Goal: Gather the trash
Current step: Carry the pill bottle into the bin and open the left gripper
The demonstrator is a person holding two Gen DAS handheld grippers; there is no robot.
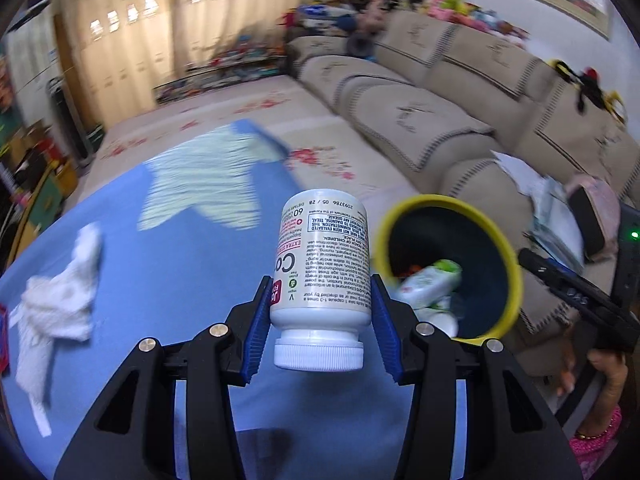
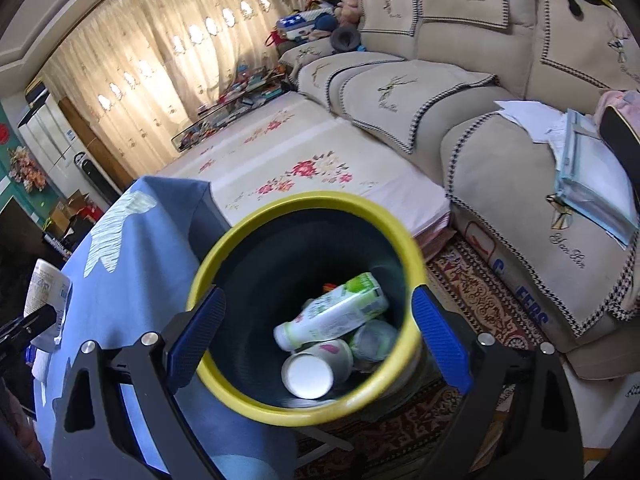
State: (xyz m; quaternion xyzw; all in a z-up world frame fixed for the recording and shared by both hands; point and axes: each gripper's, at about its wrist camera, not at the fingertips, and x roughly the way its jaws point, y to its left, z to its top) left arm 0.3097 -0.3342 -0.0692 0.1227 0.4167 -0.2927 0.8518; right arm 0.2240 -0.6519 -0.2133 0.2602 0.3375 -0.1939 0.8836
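Observation:
My left gripper (image 1: 320, 280) is shut on a white supplement bottle (image 1: 324, 256), its blue pads pressed on both sides and the cap end towards the camera. The bottle hangs above the blue tablecloth (image 1: 180, 280), just left of a dark bin with a yellow rim (image 1: 432, 200) that is tilted towards it. In the right wrist view my right gripper (image 2: 318, 294) is shut on that bin, with a pad on each side of its yellow rim (image 2: 304, 414). Inside lie a white and green drink bottle (image 2: 336, 312) and a paper cup (image 2: 312, 368). The supplement bottle (image 2: 44, 288) shows at the far left.
A crumpled white tissue (image 1: 60, 304) lies on the tablecloth at the left. A beige sofa (image 2: 500, 152) with papers (image 2: 592, 176) on it stands to the right. A floral mat (image 2: 304, 160) and a patterned carpet (image 2: 480, 300) cover the floor. A person's hand (image 1: 600, 372) shows at the lower right.

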